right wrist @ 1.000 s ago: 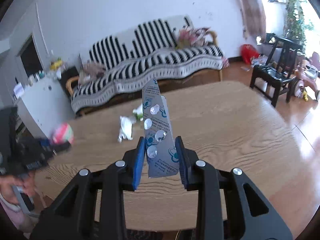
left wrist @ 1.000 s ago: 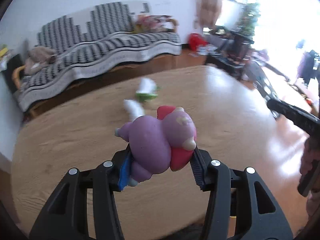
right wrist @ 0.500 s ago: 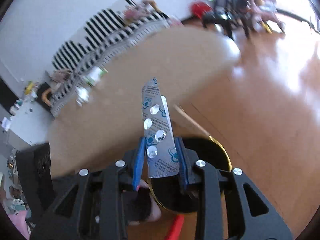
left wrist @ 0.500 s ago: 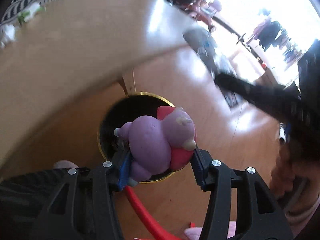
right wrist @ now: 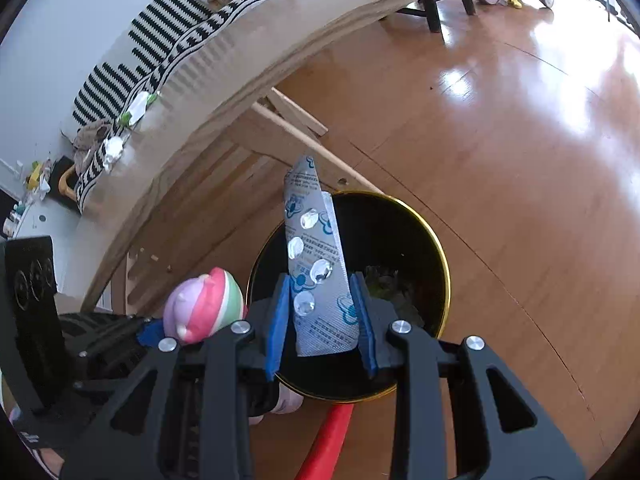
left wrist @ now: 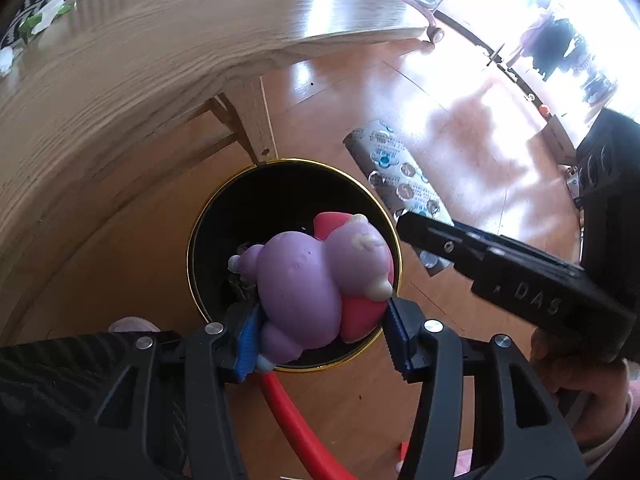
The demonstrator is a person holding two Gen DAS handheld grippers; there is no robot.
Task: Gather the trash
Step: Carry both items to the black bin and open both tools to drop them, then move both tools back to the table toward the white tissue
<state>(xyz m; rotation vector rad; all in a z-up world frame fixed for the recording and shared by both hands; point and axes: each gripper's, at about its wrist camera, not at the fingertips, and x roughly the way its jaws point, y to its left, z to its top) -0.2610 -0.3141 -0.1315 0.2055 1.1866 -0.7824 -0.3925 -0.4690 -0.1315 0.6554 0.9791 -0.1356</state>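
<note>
Both grippers have dropped from above the desk (left wrist: 132, 60) to the floor beside it, and now point down at a black bin (left wrist: 248, 216) with a gold rim. Left gripper (left wrist: 320, 340): its fingers are about half open and clamp a purple and pink squishy toy (left wrist: 316, 280), which hangs over the bin's mouth. Right gripper (right wrist: 322, 320): its fingers are narrowly set and pinch the lower end of a silver blister pack (right wrist: 316, 268), which stands upright over the bin's left part. Two crumpled wrappers (right wrist: 138, 108) lie on the desk. A red hose (left wrist: 296, 428) runs along the floor.
</note>
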